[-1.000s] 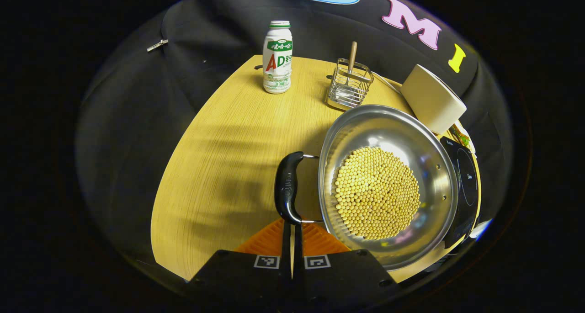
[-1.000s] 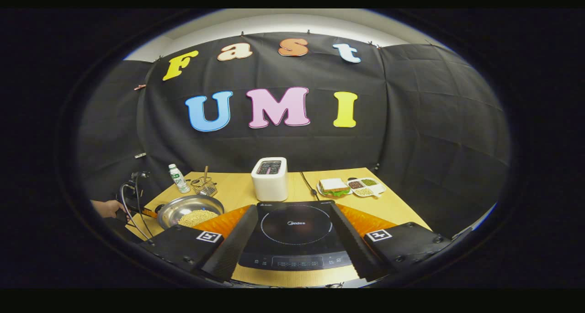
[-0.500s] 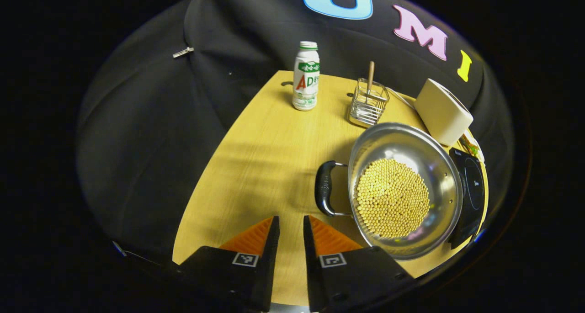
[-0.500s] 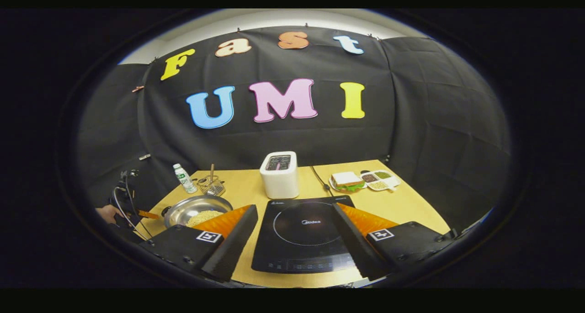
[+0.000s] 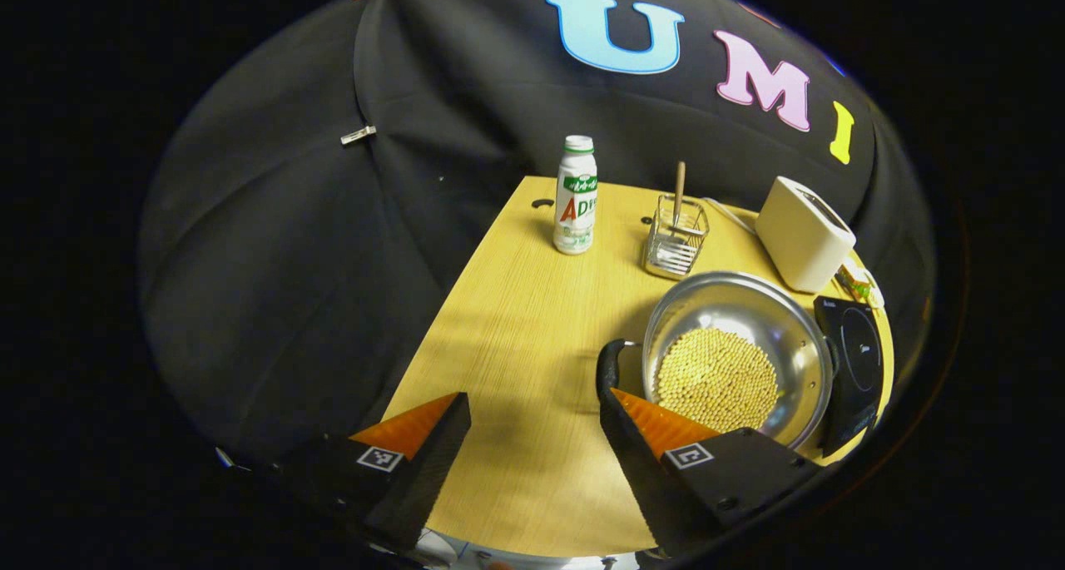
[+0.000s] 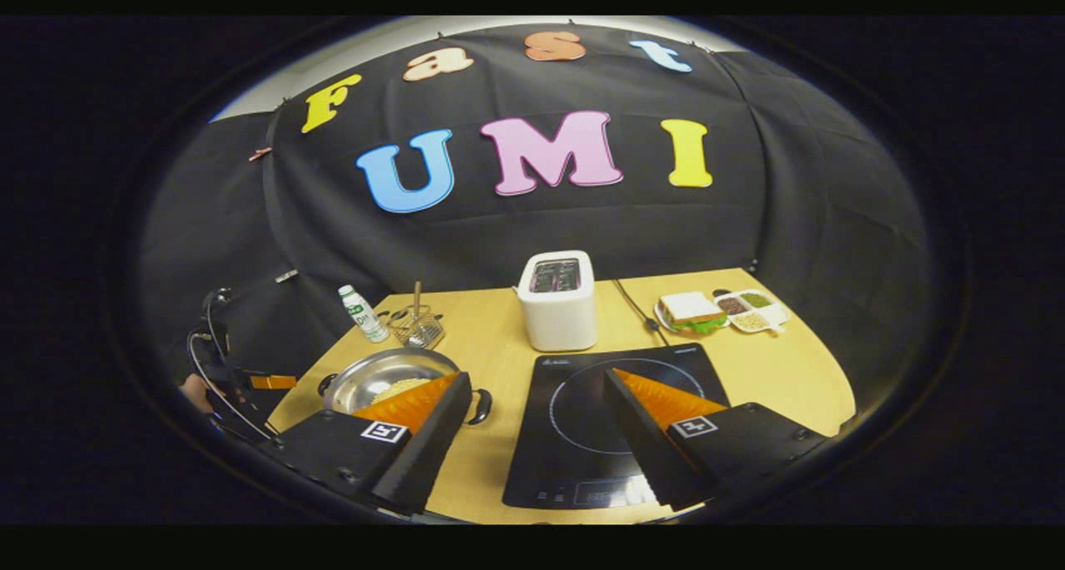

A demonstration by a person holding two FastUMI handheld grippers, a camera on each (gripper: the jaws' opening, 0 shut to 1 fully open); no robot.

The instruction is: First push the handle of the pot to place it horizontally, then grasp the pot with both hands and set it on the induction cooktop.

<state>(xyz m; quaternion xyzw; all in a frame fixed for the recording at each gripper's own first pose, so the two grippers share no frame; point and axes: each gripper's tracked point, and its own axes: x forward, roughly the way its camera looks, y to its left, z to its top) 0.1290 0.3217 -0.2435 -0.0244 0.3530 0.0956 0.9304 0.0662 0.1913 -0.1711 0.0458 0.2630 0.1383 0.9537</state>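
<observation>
Pot of beans sits on the table beside the cooktop. We see left claw and right claw both wide open, empty. Uneven handle grips could tip beans out.

Shiny metal pot, matt wood-grain table, glossy black cooktop.

The surface lies bare along its left edge and front, giving open passage to the pot and its near handle. Behind the pot stand a bottle and a wire rack, near the back edge. A toaster stands just behind the cooktop; a bare strip separates pot and cooktop
</observation>
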